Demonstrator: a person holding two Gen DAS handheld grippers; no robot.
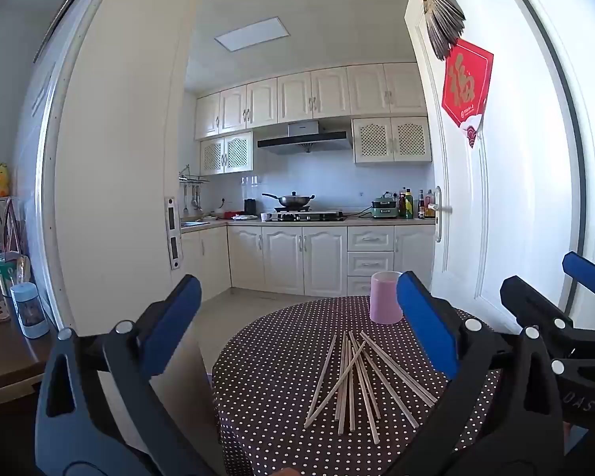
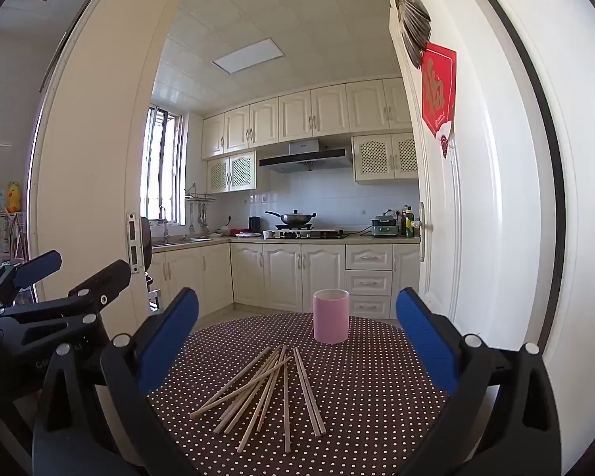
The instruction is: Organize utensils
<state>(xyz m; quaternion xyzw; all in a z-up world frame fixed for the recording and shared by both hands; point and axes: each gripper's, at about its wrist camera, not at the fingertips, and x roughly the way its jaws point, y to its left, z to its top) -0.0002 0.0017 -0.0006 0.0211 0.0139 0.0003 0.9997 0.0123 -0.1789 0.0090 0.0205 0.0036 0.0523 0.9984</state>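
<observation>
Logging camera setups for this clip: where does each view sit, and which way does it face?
Left wrist: on the open left gripper, facing the kitchen over the polka-dot round table; own blue-padded fingers show, with the right gripper at right.
Right wrist: on the open right gripper, same heading; left gripper at left.
Shared: scattered wooden chopsticks, upright pink cylindrical cup.

Bare tablecloth point(image 2: 377, 388) around chopsticks point(image 2: 273, 388); pink cup point(image 2: 331, 316) just behind
</observation>
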